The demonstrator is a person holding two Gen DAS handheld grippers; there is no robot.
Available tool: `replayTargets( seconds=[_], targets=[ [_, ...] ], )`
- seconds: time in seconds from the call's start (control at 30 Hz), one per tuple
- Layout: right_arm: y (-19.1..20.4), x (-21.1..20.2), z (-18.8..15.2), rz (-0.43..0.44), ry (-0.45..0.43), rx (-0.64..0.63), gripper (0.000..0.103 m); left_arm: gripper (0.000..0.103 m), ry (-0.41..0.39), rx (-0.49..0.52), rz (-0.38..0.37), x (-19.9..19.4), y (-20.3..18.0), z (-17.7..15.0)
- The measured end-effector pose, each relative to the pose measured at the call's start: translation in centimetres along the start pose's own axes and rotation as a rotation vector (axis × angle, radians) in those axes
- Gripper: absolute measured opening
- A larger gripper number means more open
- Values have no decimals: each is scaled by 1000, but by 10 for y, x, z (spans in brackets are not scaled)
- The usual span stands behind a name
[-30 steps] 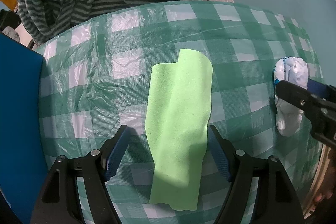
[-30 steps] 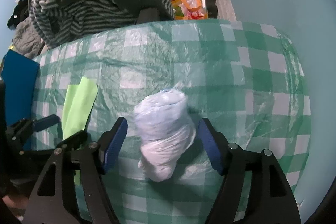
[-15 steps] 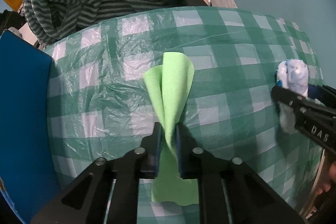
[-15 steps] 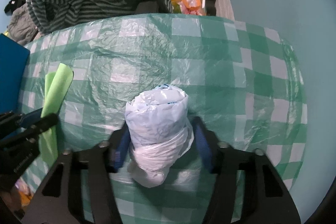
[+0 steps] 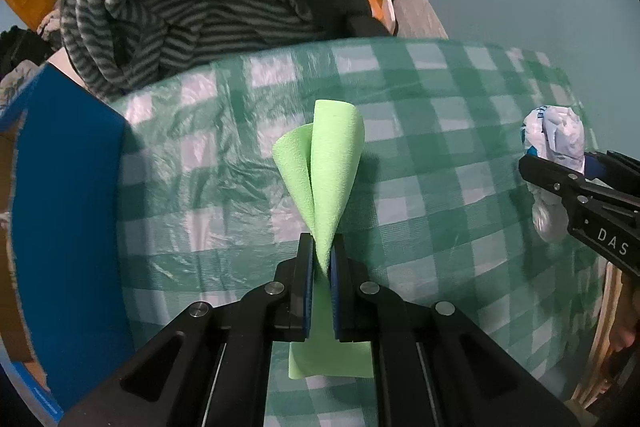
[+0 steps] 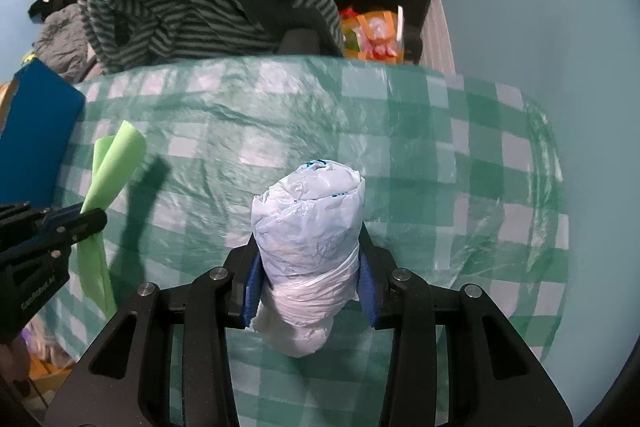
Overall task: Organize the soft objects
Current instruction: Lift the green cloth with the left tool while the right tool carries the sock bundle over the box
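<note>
Fingers (image 5: 306, 279) of the left gripper (image 5: 321, 267) clenched on the lime-green cloth (image 5: 324, 171), blue pads pinching it at the waist so that its upper part flares into a twisted, half-rolled fan and its lower part hangs below the pads. Lifted clear of the checked tablecloth (image 5: 440, 227), with a dark shadow cast on the plastic sheeting beside it (clearest from the right wrist camera, where the cloth shows at the left edge). Jaws of the right gripper (image 6: 308, 279) just closing further, now pressing both flanks of the rolled white plastic bag (image 6: 310, 235), blue pads dented into its crinkled sides; bag standing roughly along the fingers, faint blue print at its top end, rounded lower end poking out beneath the pads. Same bundle seen at the far right of the left wrist view, gripped between black fingers marked with letters. Green-and-white checks under clear, wrinkled film across the whole table. Flat blue panel (image 5: 60, 207) along the left side of the table. Behind the far edge, a heap of grey striped clothing (image 5: 180, 19) under a dark fleece, and further right an orange-handled bag (image 6: 376, 35) against a pale blue wall (contents too blurred to tell).
</note>
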State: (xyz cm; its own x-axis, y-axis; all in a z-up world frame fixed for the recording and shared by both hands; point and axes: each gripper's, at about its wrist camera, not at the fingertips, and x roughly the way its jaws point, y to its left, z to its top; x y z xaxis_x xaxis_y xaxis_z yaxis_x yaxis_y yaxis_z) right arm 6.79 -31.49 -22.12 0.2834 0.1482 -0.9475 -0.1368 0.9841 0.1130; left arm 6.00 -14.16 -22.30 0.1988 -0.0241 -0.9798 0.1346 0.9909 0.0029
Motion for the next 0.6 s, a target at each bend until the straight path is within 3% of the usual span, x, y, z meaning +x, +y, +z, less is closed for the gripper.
replayTargets(
  seconds=[0.6],
  targets=[
    [44,-88,24,73,-138,-54,39,7,-161,-19,-20,-101,16,4]
  ],
)
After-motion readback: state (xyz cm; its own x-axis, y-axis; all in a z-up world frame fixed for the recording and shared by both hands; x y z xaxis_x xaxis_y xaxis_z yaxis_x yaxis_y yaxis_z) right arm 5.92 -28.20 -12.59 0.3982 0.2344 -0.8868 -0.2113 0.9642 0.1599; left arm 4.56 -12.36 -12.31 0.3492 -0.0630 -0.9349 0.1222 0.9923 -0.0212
